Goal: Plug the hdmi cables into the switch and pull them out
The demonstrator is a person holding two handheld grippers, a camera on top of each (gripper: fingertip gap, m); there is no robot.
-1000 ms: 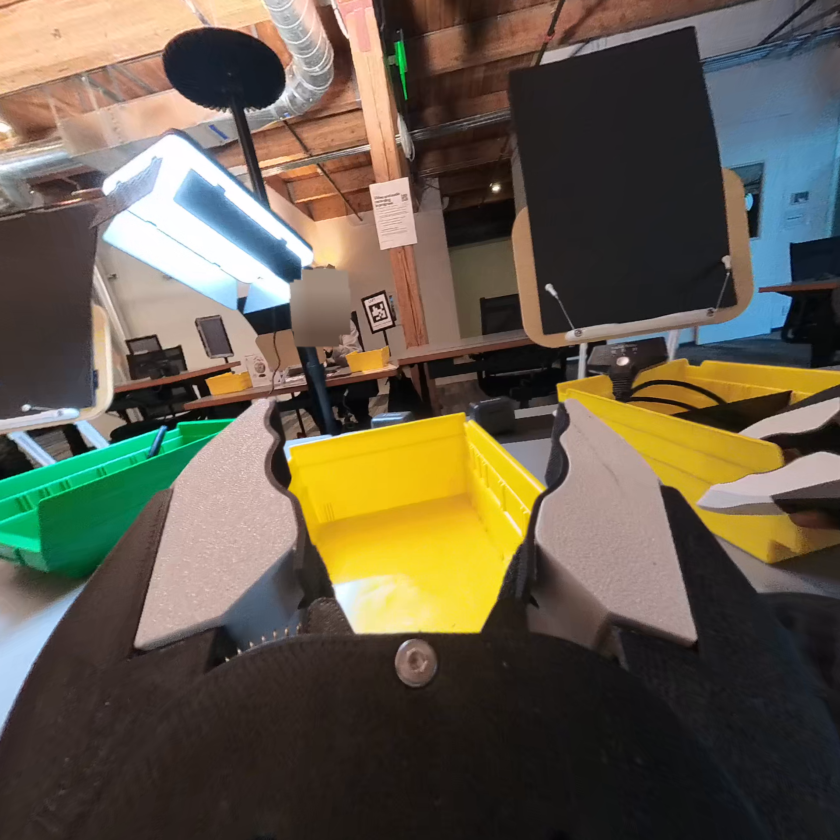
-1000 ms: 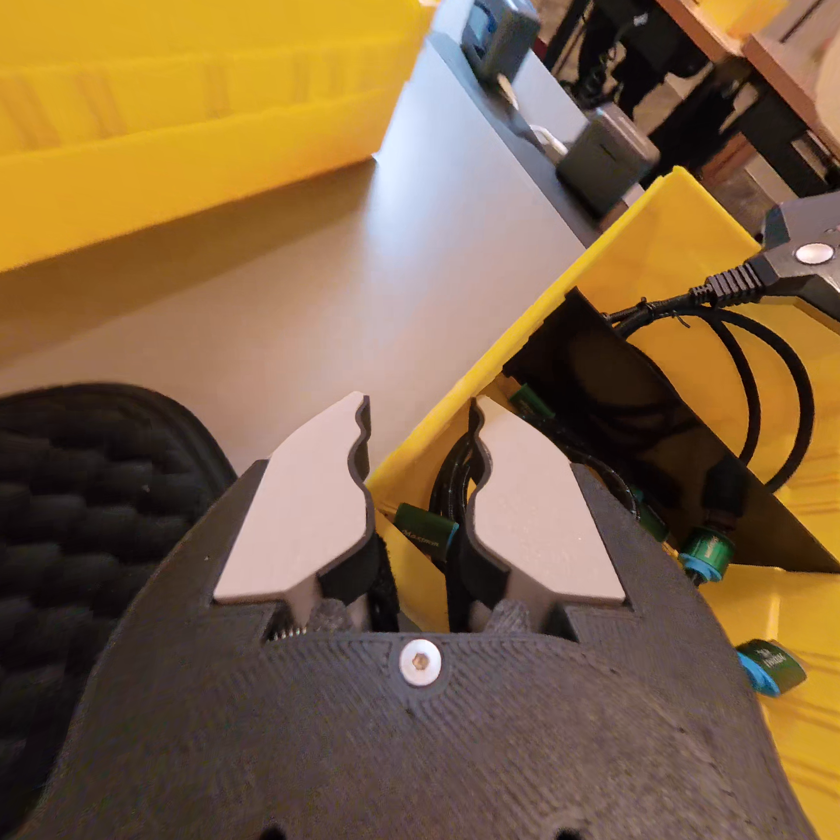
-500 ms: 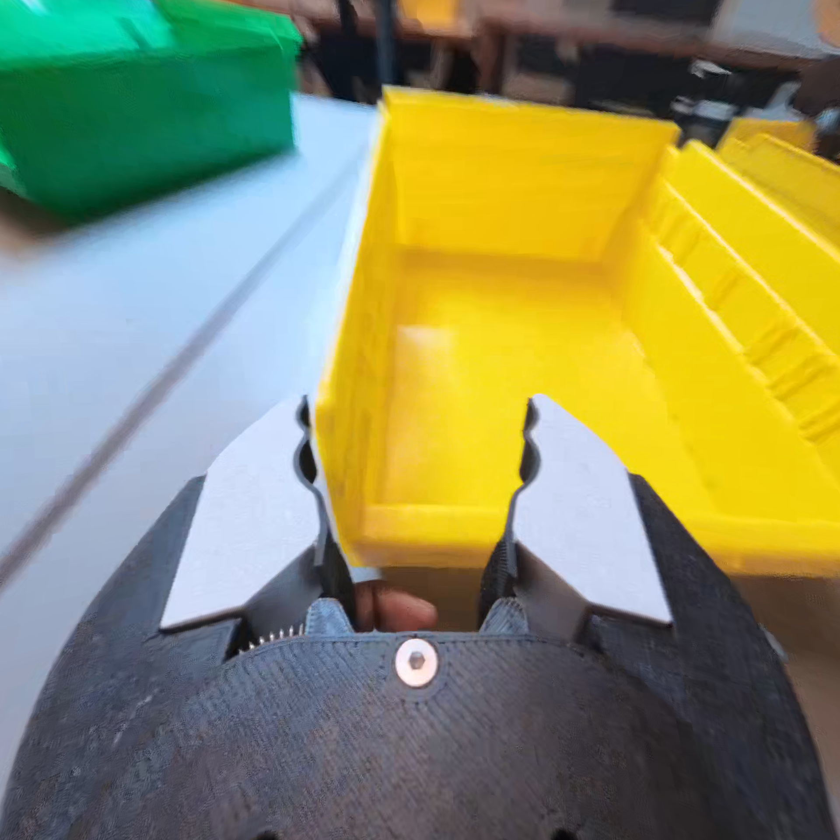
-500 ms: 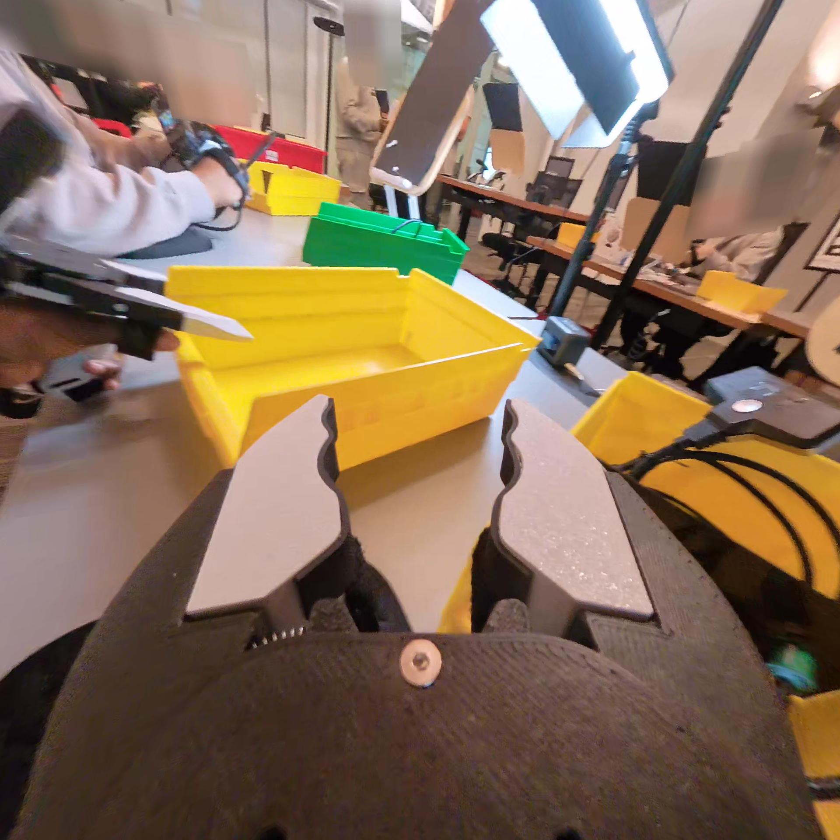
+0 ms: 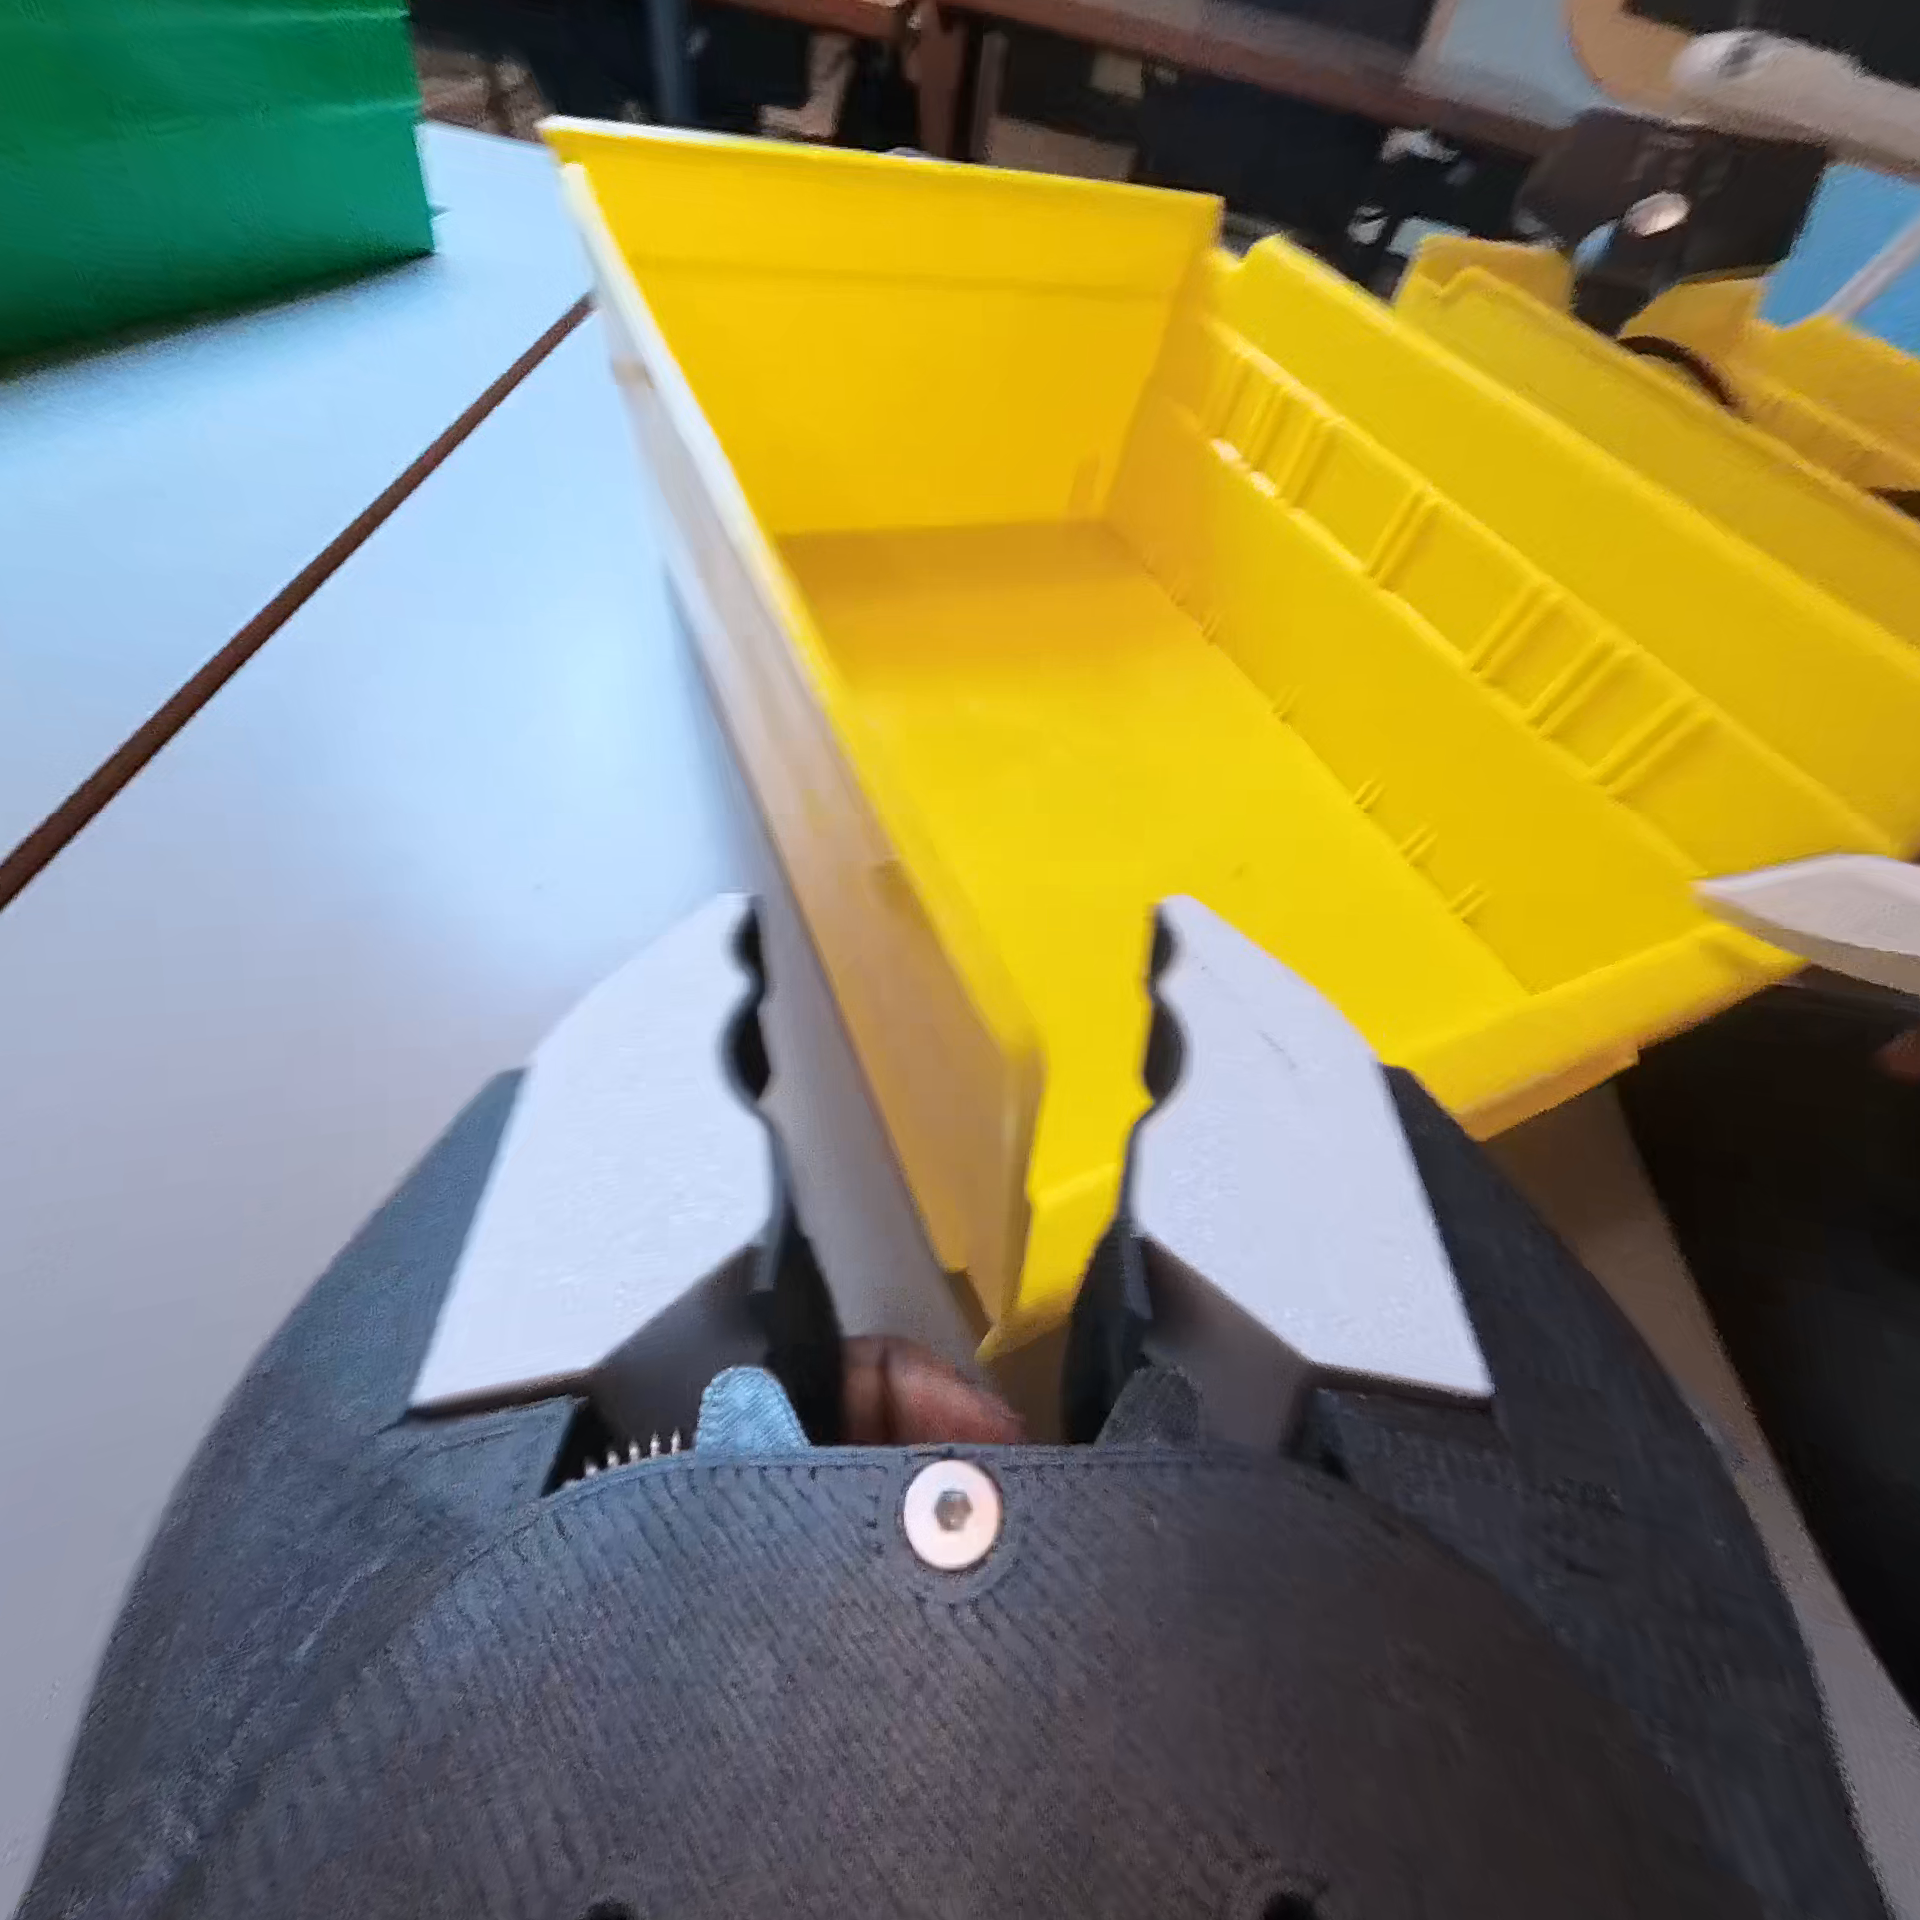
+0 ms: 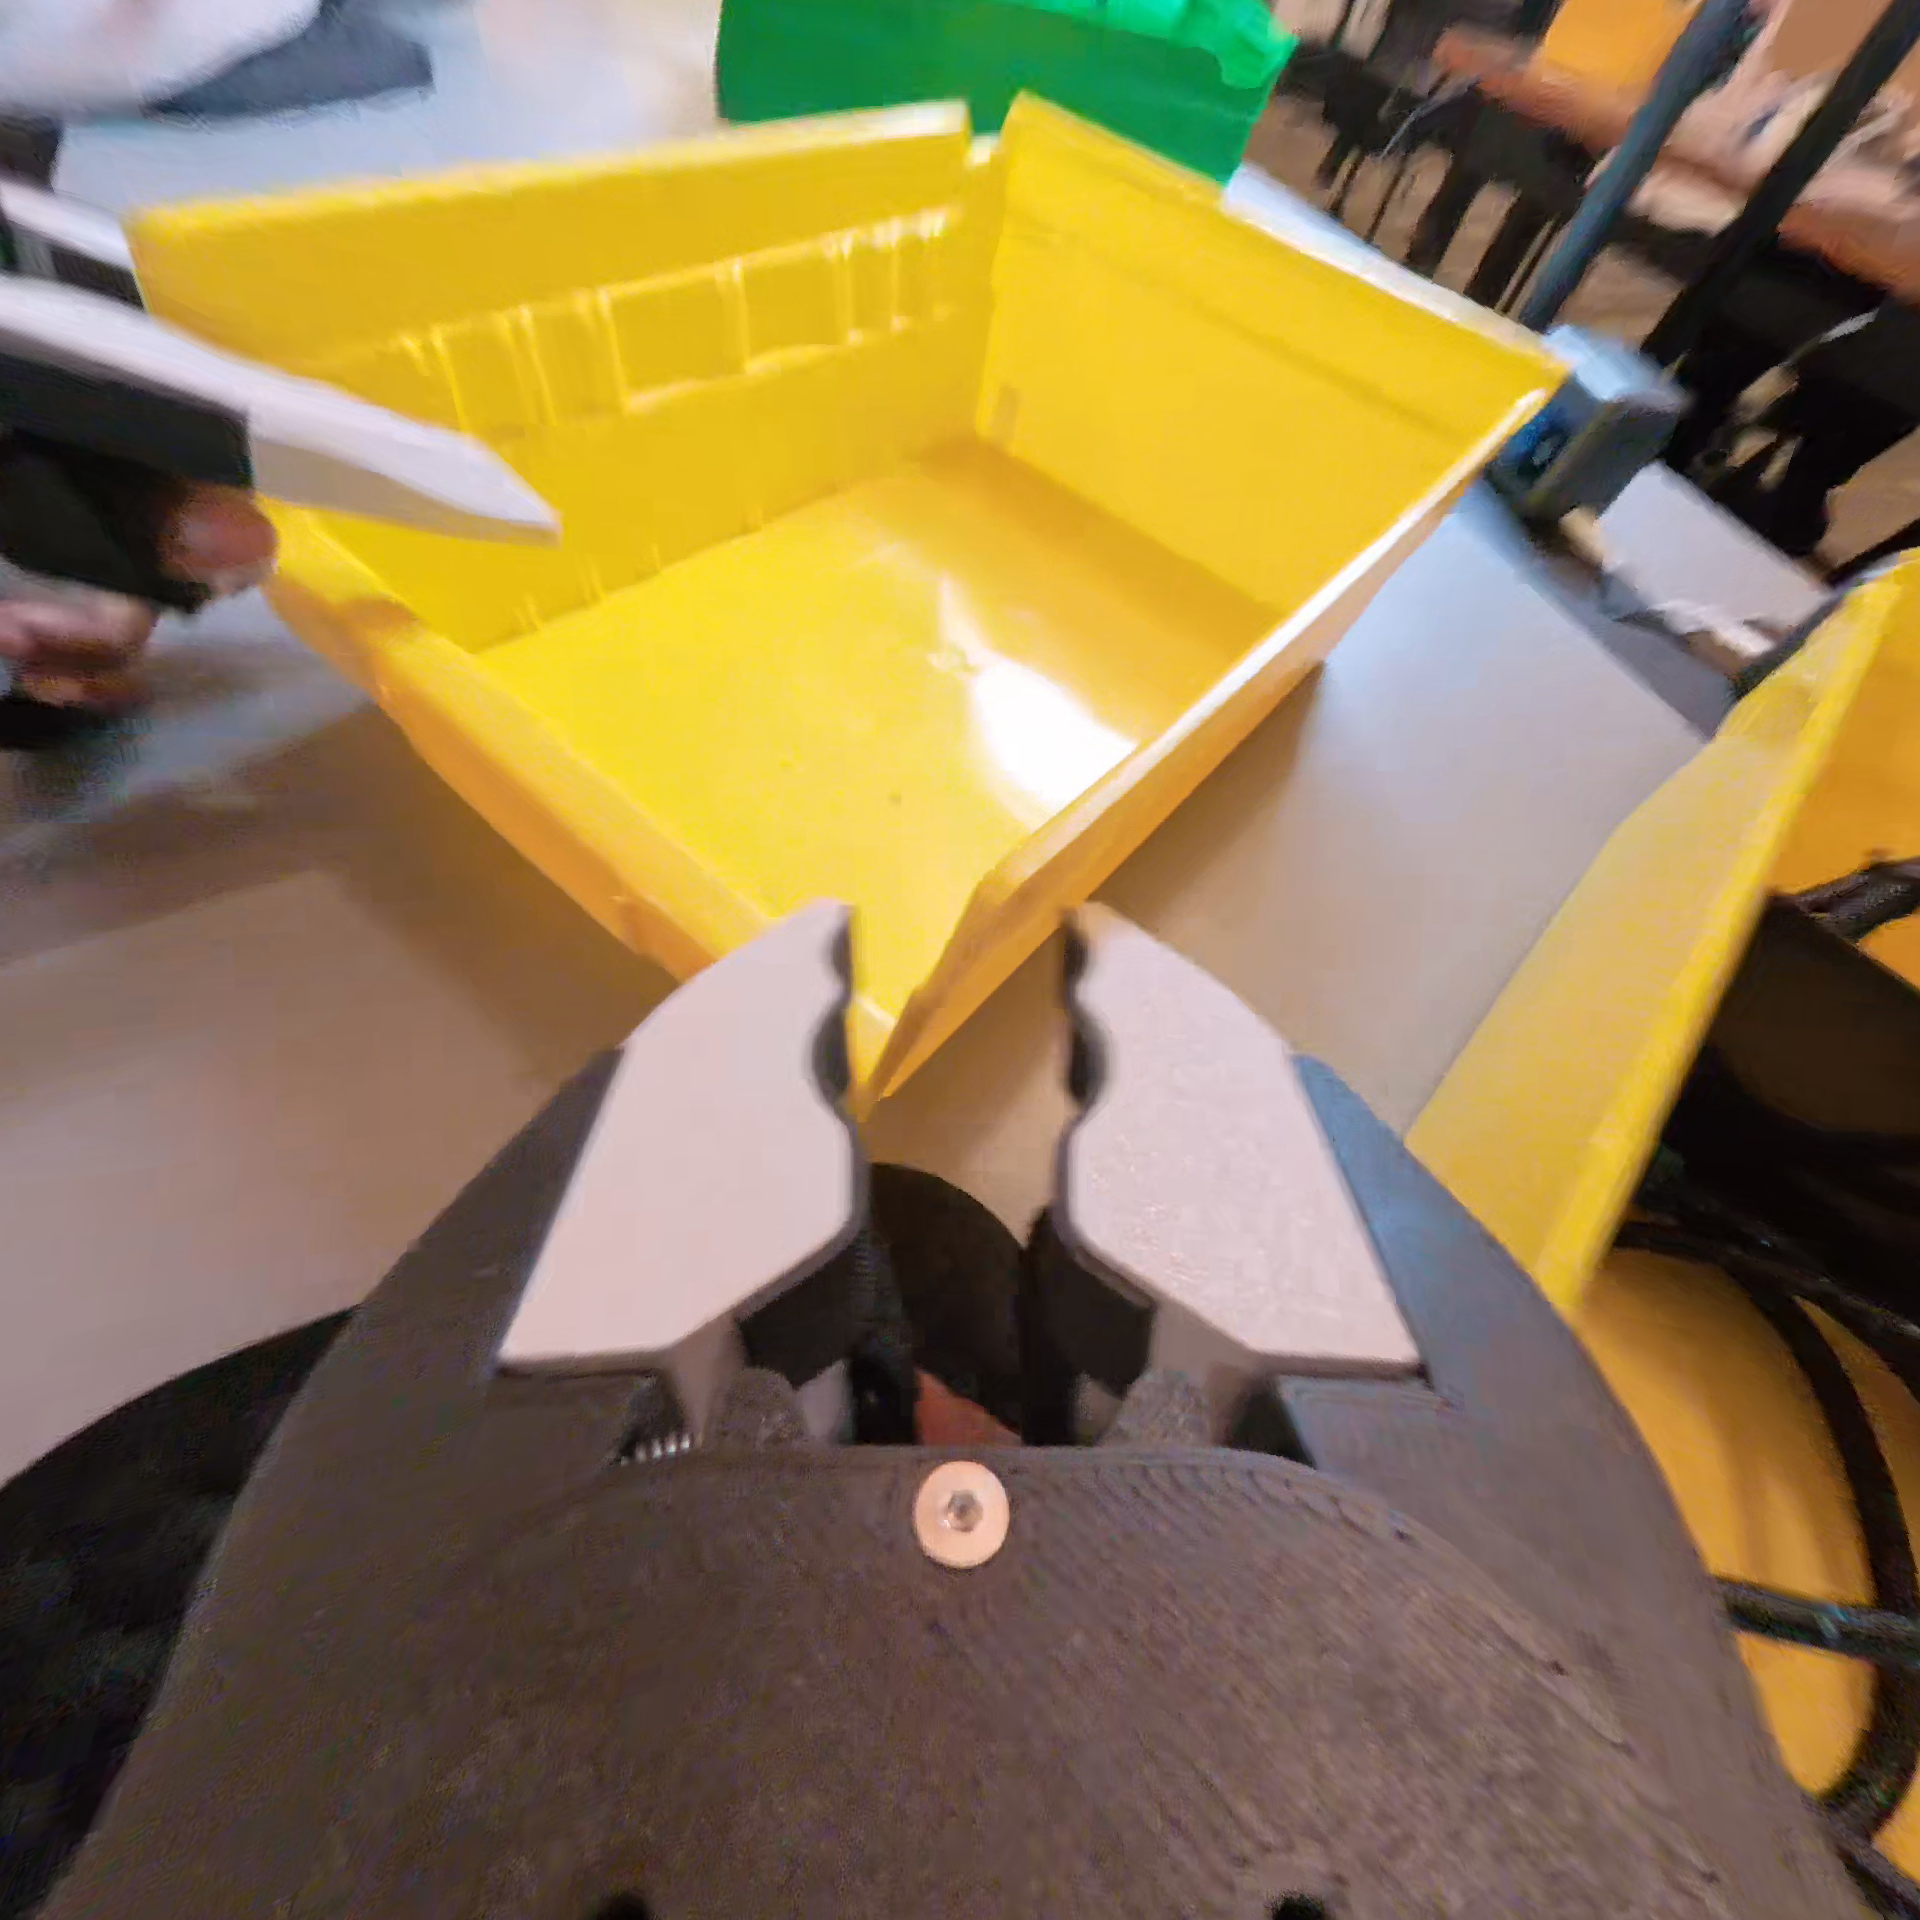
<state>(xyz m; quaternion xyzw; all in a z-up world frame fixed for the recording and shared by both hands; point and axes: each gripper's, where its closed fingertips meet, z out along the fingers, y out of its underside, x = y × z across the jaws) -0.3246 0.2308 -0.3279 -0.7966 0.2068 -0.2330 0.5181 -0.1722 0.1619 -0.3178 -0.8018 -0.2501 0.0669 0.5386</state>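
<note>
An empty yellow bin lies on the grey table. My left gripper is open and straddles the bin's near left wall, with space between the pads and the wall. My right gripper is open and straddles the near right corner of the same bin; its right pad stands clear of the wall. The left gripper also shows in the right wrist view, at the bin's left side. A second yellow bin on the right holds black cables. Neither gripper holds a cable.
A green bin stands at the far left of the table and shows in the right wrist view behind the yellow bin. A small grey device sits at the table's far edge. A person's hand holds the left gripper.
Both grippers swung down from looking across the room to the empty yellow bin. The left jaws narrowed around its left wall. The right gripper left the cable bin, opened, then narrowed around the bin's corner.
</note>
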